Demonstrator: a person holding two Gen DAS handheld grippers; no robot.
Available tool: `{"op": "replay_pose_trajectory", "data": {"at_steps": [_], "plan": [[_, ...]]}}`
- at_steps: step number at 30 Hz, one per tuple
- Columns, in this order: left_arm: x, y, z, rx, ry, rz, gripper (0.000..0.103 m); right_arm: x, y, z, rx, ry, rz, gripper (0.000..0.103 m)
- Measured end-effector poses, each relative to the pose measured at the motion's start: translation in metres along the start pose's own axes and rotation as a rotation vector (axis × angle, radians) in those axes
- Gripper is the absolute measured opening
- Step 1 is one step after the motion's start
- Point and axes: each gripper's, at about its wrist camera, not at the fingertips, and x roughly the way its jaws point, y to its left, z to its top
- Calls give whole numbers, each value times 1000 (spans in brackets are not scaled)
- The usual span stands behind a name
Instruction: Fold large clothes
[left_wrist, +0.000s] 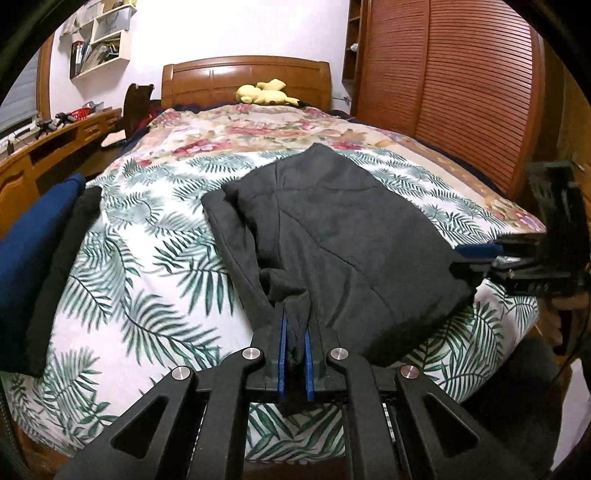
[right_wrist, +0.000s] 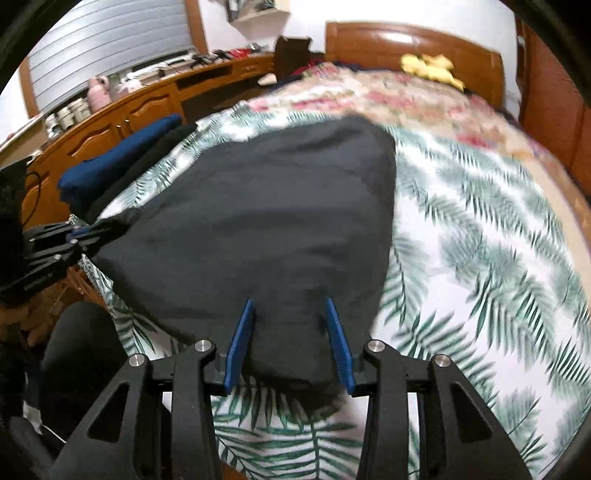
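Left gripper (left_wrist: 295, 325) pinches a bunched corner of the black garment (left_wrist: 332, 229) spread on the leaf-print bedspread (left_wrist: 147, 258); right gripper (right_wrist: 291, 314) clamps its thick near edge between blue pads.

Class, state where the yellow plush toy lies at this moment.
In both wrist views, the yellow plush toy lies at the bed's far end, against the wooden headboard.
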Motion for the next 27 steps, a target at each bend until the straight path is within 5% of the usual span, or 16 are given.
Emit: {"op": "replay_pose_trajectory", "data": {"at_steps": [10, 18, 23, 27], "plan": [[3, 0, -4, -17, -8, 6, 8, -9, 6, 5, -24, 2, -39, 42], [2, 1, -5, -17, -10, 8, 8, 8, -18, 23, 59, 11, -47, 75], [2, 1, -5, -8, -7, 3, 8, 22, -32, 14, 181, 59, 74, 75], [1, 4, -3, -7, -5, -4, 8, 19, -28, 13, 186, 63, 82, 69]]}}
